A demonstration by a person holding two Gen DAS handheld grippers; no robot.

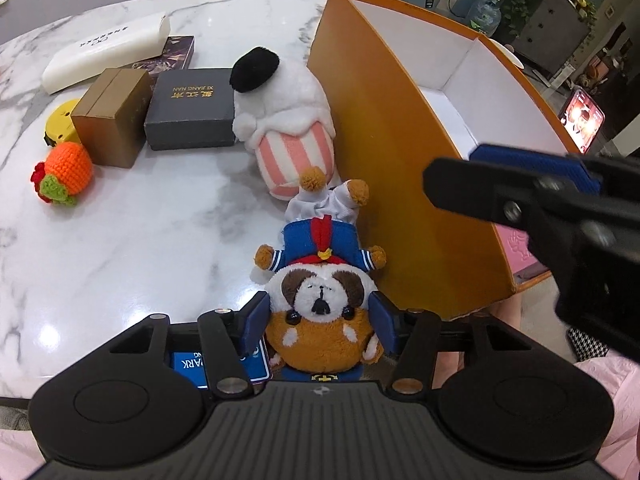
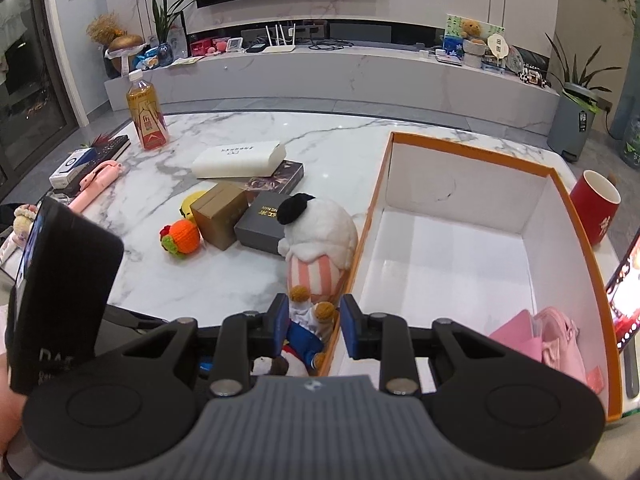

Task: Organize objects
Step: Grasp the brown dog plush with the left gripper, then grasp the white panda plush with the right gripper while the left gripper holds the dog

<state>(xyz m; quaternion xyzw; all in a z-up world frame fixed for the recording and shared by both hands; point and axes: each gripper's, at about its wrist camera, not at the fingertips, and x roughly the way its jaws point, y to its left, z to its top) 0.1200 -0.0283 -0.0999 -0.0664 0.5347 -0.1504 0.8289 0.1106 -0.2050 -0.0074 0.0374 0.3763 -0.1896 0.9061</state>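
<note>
A plush dog in a blue sailor suit [image 1: 320, 280] lies on the marble table beside the orange box [image 1: 400, 152]. My left gripper [image 1: 320, 320] has its blue pads on both sides of the dog's head and is shut on it. The dog also shows in the right wrist view [image 2: 304, 332]. My right gripper [image 2: 314, 330] is open and empty, held above the dog and the box's near wall [image 2: 352, 280]; it also shows in the left wrist view [image 1: 520, 184]. A white plush with pink stripes [image 1: 288, 120] lies just beyond the dog.
On the table lie a grey box [image 1: 192, 116], a brown box [image 1: 112, 116], a crocheted orange [image 1: 64, 176], a yellow object [image 1: 60, 124], a white case [image 1: 108, 52] and a drink bottle [image 2: 146, 116]. Pink items [image 2: 548, 340] lie in the orange box. A red mug [image 2: 596, 204] stands right of it.
</note>
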